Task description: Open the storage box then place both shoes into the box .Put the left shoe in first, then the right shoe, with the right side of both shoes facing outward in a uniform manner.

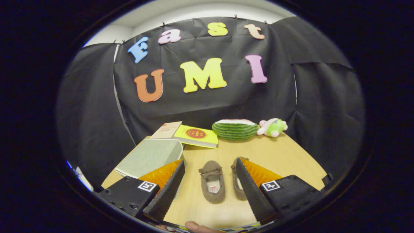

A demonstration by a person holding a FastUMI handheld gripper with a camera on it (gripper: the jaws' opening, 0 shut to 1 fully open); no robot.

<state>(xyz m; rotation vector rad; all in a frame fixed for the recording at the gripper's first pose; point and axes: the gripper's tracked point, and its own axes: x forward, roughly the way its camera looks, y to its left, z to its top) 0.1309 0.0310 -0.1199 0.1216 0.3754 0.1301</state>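
- Brown suede-like slippers, the left shoe [212,181] and the right shoe [238,181], lie side by side on the pale wooden table [284,155], toes pointing away from us, low in the centre of the frame.
- Our gripper [210,189] hangs above them with its fingers spread wide and gripping nothing; the left shoe sits between them, and the right shoe is partly hidden behind the right finger.
- We judge the first step is not yet done: the storage box [148,157], a grey-green fabric-looking box, lies at the lower left of the frame beside the left finger, and its lid looks closed.
- To do this well, we should swing left, catch the front edge of the lid with one finger and lift it fully back, so both shoes can go in freely.
- The shoes look soft and floppy, so we should pinch each at the heel rim.
- Beyond them lie two books [189,133], a ribbed green watermelon toy [234,129] and a small plush toy [273,127].
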